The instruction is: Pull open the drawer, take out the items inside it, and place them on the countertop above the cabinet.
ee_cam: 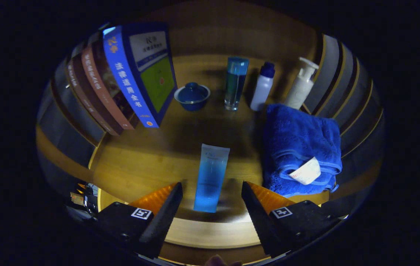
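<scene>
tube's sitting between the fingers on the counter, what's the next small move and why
Probably back the gripper straight away from the blue tube. Its fingers stand open with a gap on each side of the tube, which lies flat on the wooden countertop beside the folded blue towel, so it looks already placed. Retreating straight should avoid nudging it.

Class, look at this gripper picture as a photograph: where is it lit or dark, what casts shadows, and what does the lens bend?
Gripper view: light pools warmly on the countertop, fading to dark outward; the bottles' shadows fall on the back wall; the fisheye curves the books; the blue tube, lying between the open gripper fingers, looks sharp.
</scene>
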A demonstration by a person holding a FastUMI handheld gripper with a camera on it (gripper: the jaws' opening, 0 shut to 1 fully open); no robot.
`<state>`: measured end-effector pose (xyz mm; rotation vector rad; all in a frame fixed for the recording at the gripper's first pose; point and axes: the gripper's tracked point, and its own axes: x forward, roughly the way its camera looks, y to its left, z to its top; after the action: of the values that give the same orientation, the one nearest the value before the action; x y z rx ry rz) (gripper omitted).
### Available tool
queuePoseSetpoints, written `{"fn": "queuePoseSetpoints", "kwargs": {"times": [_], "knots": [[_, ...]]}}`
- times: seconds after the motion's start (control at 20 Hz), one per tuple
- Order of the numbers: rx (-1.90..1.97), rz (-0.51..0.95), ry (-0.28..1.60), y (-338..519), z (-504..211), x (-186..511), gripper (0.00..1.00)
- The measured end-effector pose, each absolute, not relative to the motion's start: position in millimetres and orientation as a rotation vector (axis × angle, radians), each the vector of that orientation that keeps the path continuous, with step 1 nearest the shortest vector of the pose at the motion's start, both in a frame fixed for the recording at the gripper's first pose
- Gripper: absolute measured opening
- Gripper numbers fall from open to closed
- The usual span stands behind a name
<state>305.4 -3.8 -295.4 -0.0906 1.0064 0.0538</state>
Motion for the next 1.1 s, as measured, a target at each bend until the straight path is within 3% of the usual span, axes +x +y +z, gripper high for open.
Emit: {"fn": "queuePoseSetpoints", "kwargs": {"times": [0.6,1.1], "knots": [[-0.089,0.186,0.517,31,-163,207,1.00],[-0.117,0.093,0.266,16,-189,92,1.00]]}}
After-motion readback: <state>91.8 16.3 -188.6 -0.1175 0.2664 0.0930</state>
